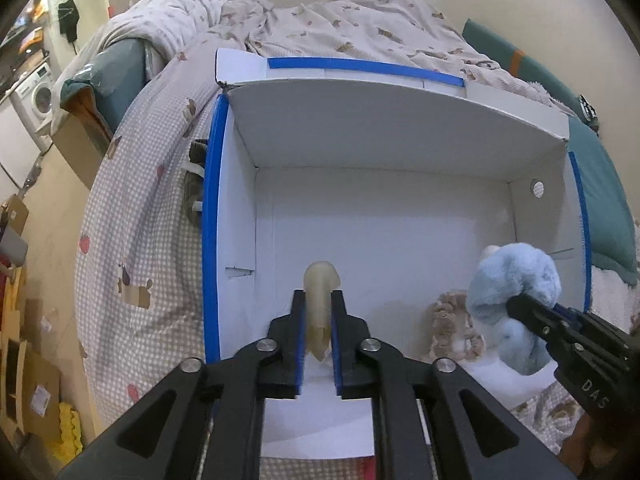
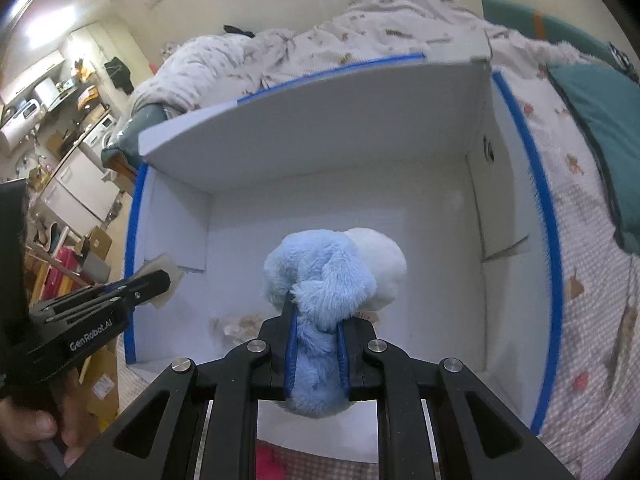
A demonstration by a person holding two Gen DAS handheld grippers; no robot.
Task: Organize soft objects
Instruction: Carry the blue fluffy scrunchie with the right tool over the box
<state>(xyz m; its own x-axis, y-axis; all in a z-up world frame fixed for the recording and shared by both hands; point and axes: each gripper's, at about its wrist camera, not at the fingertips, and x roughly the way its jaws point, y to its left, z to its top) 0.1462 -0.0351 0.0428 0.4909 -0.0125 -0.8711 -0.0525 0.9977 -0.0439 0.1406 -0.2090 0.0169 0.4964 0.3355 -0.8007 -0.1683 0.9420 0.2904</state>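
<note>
A white cardboard box with blue-taped rims [image 1: 212, 208] [image 2: 540, 184] stands open on the bed. My left gripper [image 1: 319, 300] is shut on a pale cream soft object [image 1: 320, 288] and holds it over the box's left part; it also shows in the right wrist view [image 2: 166, 280]. My right gripper [image 2: 316, 312] is shut on a fluffy blue and white plush toy [image 2: 320, 272] over the box's right part; the plush shows in the left wrist view [image 1: 516, 280]. A beige frilly soft item [image 1: 452, 324] lies on the box floor by the near wall.
The box sits on a checked quilt [image 1: 132, 240] with a crumpled duvet [image 1: 320, 28] behind. A teal pillow [image 2: 600, 120] lies to the right. A dark object [image 1: 194, 184] is wedged outside the box's left wall. Cardboard boxes [image 1: 24, 380] stand on the floor left.
</note>
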